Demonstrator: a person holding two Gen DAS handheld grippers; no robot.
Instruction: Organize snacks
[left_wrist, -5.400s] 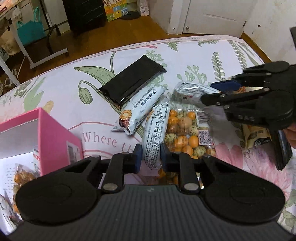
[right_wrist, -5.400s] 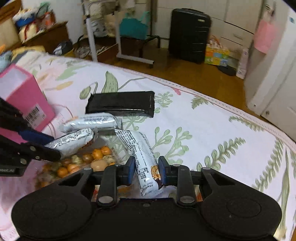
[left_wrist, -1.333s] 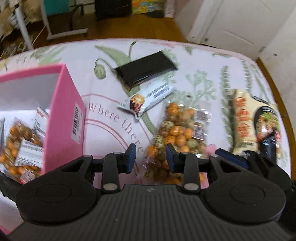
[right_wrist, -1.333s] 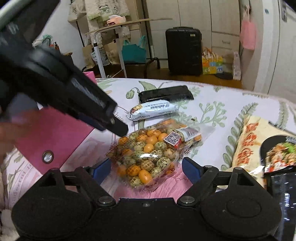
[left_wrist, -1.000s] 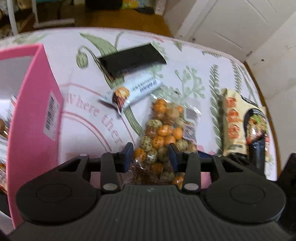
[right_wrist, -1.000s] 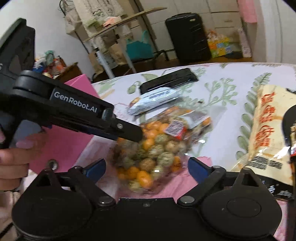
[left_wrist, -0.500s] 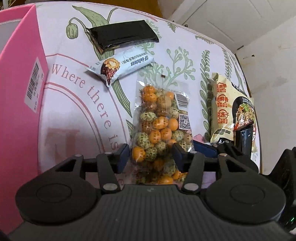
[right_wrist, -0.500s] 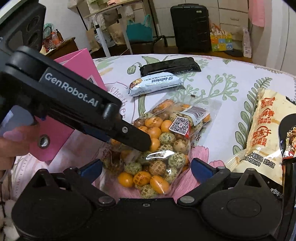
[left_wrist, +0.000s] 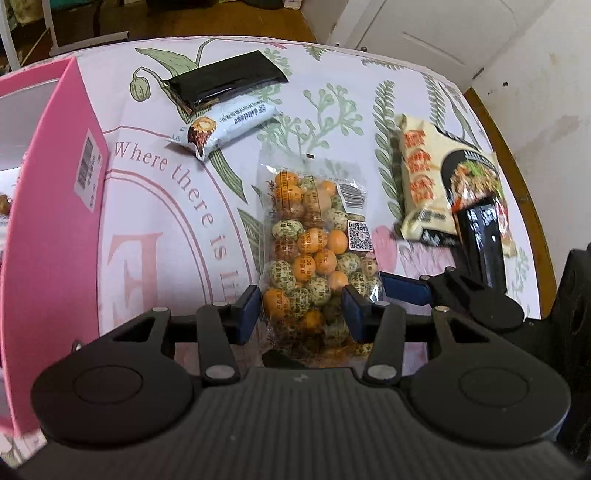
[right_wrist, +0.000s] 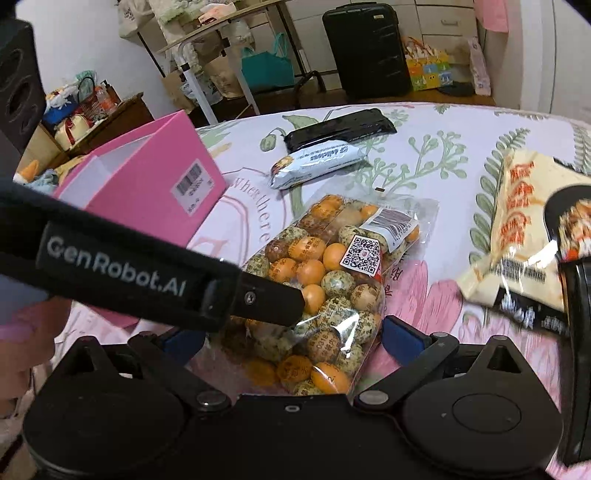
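Left wrist view has us straddling the near end of the clear bag of candies (left_wrist: 314, 251), which lies flat on the bed (left_wrist: 177, 206) with its length pointing away from us. The left gripper (left_wrist: 301, 312) has its fingers (left_wrist: 248, 313) on either side of the bag and they're closing in; whether the pads actually bite yet, we can't tell. From the right wrist view, the right gripper (right_wrist: 291, 341) sits with fingers wide apart around the same end, not pinching anything, probably just steadying or waiting its turn. The pink box (right_wrist: 147, 184) stands open just to the left, so we'd guess that's where this bag goes. The white snack bar (left_wrist: 225, 125), black packet (left_wrist: 225, 81) and noodle pack (left_wrist: 443, 184) are spread further out, well clear of the grab.
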